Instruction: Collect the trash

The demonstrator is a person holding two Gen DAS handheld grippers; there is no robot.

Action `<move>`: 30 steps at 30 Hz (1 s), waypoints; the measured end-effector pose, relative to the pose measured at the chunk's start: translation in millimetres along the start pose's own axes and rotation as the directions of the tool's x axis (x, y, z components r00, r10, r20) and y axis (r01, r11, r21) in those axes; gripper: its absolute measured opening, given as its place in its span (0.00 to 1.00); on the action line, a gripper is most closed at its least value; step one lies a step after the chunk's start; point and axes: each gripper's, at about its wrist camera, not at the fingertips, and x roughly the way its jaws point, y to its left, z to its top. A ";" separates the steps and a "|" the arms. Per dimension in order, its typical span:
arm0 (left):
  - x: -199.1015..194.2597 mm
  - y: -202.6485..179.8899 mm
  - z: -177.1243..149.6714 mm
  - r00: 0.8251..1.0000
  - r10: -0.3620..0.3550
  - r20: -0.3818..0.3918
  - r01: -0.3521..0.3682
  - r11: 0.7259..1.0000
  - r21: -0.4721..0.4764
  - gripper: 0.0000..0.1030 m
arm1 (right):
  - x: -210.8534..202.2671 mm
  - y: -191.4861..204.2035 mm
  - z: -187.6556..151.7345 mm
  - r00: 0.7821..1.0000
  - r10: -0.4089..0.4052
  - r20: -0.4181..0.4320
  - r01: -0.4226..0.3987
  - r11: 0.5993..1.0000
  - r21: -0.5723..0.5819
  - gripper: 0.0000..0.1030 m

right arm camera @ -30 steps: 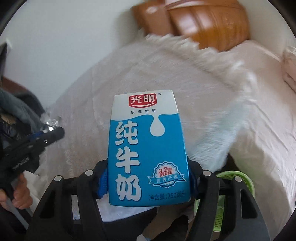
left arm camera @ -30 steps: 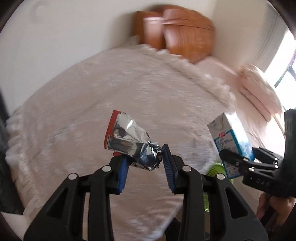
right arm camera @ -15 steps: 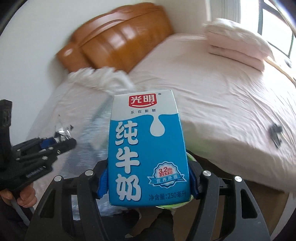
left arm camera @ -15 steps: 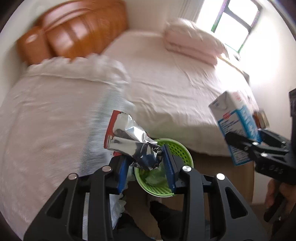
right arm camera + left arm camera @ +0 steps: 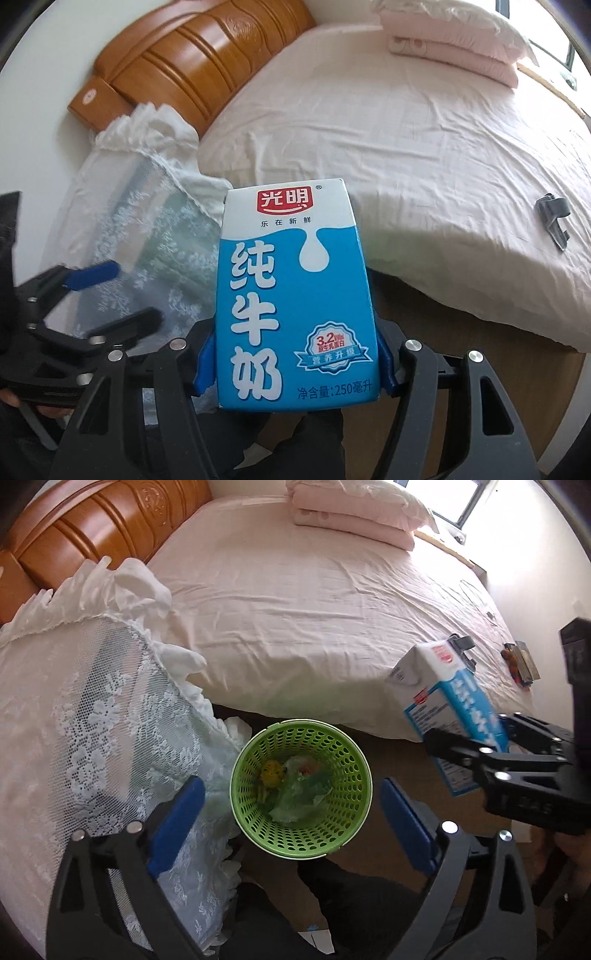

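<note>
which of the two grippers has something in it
The right gripper: its fingers clamp the blue milk carton. The left gripper is opening, empty, over the green basket.

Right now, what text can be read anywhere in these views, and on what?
All on the milk carton:
"光明"
"乐在新鲜"
"纯牛奶"
"3.2", badge; smaller characters beside it too small
"营养升级"
"净含量:250毫升"
Carton side panel print, left view: too blurred.
Nothing else legible.

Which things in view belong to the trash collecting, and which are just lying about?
Belongs to the job:
- green basket, trash already inside
- milk carton, clamped in the right gripper
- left gripper, jaws opening, nothing between them

Just lying about:
- folded pink bedding
- lace cloth
- grey clip on the bed
</note>
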 end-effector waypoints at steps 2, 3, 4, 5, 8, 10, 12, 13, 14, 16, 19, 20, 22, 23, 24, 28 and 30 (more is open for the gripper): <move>0.1 2.9 0.8 1.000 0.014 -0.003 -0.014 1.000 -0.014 0.89 | 9.9 0.3 1.7 1.000 0.001 -0.014 -0.001 1.000 -0.020 0.64; -3.7 5.4 -1.6 1.000 0.023 0.002 -0.023 0.999 -0.025 0.89 | 14.8 1.4 2.2 1.000 0.000 -0.021 -0.001 1.000 -0.031 0.64; -6.7 8.4 -2.4 0.999 0.032 0.008 -0.031 0.999 -0.034 0.89 | 22.1 3.4 2.4 0.999 0.005 -0.036 -0.006 0.999 -0.042 0.64; -9.5 11.3 -2.7 0.999 0.038 0.014 -0.038 0.998 -0.040 0.89 | 28.0 5.1 2.5 0.999 0.013 -0.051 -0.015 0.999 -0.048 0.64; -22.3 22.9 -6.5 0.997 0.068 0.034 -0.065 0.995 -0.076 0.90 | 50.3 16.5 1.2 0.992 0.043 -0.120 -0.053 0.995 -0.080 0.69; -31.3 32.6 -9.6 0.994 0.093 0.050 -0.087 0.990 -0.107 0.92 | 63.5 25.8 -0.5 0.987 -0.003 -0.158 -0.015 0.994 -0.111 0.93; -39.2 41.2 -13.0 0.992 0.108 0.061 -0.099 0.986 -0.133 0.92 | 68.7 33.7 -1.5 0.985 -0.068 -0.160 0.047 0.990 -0.132 0.95; -43.0 45.6 -14.8 0.991 0.115 0.066 -0.104 0.984 -0.147 0.92 | 70.1 37.1 -0.9 0.982 -0.082 -0.169 0.060 0.989 -0.133 0.95; -46.2 49.6 -16.6 0.990 0.121 0.071 -0.108 0.981 -0.158 0.92 | 70.0 39.6 0.1 0.981 -0.085 -0.173 0.063 0.990 -0.128 0.96; -56.3 59.9 -20.6 0.987 0.135 0.083 -0.118 0.976 -0.184 0.92 | 64.3 46.0 4.3 0.983 -0.081 -0.165 0.064 0.992 -0.109 0.96; -73.5 74.6 -24.3 0.982 0.157 0.108 -0.131 0.968 -0.212 0.92 | 45.1 63.7 18.4 0.989 -0.093 -0.117 0.079 0.990 -0.118 0.96; -80.4 79.6 -25.7 0.979 0.165 0.120 -0.135 0.965 -0.225 0.92 | 33.7 75.0 26.1 0.992 -0.092 -0.087 0.080 0.988 -0.132 0.96; -109.9 94.7 -28.3 0.962 0.206 0.178 -0.152 0.950 -0.274 0.92 | 6.8 100.3 44.0 0.997 -0.077 -0.014 0.073 0.985 -0.159 0.98; -125.5 102.3 -28.9 0.951 0.228 0.207 -0.160 0.941 -0.299 0.92 | -7.7 113.5 52.5 0.998 -0.064 0.027 0.067 0.982 -0.176 0.98; -147.1 111.8 -30.4 0.933 0.262 0.247 -0.173 0.928 -0.331 0.92 | -28.9 134.2 63.0 0.995 -0.035 0.088 0.053 0.977 -0.207 0.98; -229.5 141.2 -36.9 0.815 0.442 0.374 -0.265 0.859 -0.437 0.92 | -94.1 199.8 89.7 0.960 0.094 0.263 -0.002 0.944 -0.330 0.98; -267.5 155.5 -41.2 0.753 0.516 0.408 -0.295 0.819 -0.491 0.92 | -122.1 228.6 98.6 0.928 0.148 0.341 -0.011 0.928 -0.372 0.98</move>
